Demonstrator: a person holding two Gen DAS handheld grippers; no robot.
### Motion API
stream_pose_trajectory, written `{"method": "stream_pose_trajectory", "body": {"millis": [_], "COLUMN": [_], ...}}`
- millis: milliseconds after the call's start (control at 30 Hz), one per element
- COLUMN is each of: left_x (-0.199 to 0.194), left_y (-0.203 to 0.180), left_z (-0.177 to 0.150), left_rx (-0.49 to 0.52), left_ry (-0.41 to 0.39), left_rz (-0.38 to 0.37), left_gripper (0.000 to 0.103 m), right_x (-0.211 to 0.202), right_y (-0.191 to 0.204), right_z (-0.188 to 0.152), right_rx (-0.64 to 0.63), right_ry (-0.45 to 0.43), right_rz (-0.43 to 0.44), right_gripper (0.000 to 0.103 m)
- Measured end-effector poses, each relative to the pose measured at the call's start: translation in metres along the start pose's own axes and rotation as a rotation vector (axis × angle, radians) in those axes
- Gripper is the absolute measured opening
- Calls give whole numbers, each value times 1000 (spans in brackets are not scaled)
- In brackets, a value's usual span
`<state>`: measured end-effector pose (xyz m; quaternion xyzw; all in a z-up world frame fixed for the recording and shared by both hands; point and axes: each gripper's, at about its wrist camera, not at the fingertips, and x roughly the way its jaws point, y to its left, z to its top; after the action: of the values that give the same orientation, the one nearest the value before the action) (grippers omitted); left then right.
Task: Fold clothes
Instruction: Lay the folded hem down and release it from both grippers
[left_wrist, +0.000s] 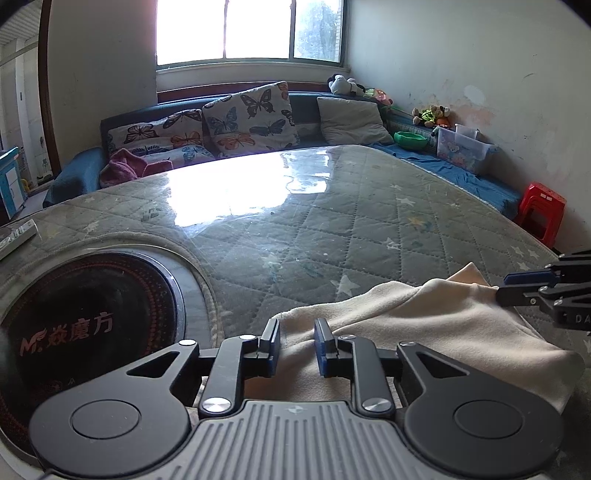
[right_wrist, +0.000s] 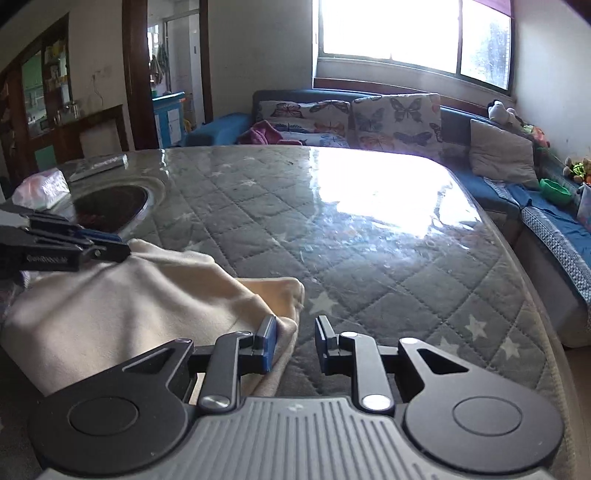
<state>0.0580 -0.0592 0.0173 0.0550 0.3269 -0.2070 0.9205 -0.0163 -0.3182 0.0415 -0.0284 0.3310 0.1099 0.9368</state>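
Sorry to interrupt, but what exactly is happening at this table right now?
A person is folding a cream cloth on the quilted table with two handheld grippers. The left gripper sits over the cloth's near edge, its jaws apart. The right gripper is at the cloth's other end, also open.

Near edge of cream fleece garment hidden under the left gripper's body. Round black burner inset in the surface, cut by frame's left edge. Right gripper mostly cropped at right; its grip unreadable there.
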Motion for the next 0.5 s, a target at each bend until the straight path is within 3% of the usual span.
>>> {"method": "stream_pose_trajectory", "body": {"millis": [233, 367, 500], "left_x": [-2, -7, -24], "left_y": [0, 2, 2], "left_z": [-1, -2, -5], "left_rx": [-6, -19, -17], "left_ry": [-5, -10, -33], "left_rz": [0, 18, 27], "left_gripper": [25, 33, 34], "right_x": [15, 41, 44], "right_y": [13, 20, 22], "right_z": [32, 37, 35], "right_rx": [-3, -39, -76], "right_ry": [-3, 45, 53], "right_rz": [154, 164, 144], "right_gripper": [20, 20, 20]}}
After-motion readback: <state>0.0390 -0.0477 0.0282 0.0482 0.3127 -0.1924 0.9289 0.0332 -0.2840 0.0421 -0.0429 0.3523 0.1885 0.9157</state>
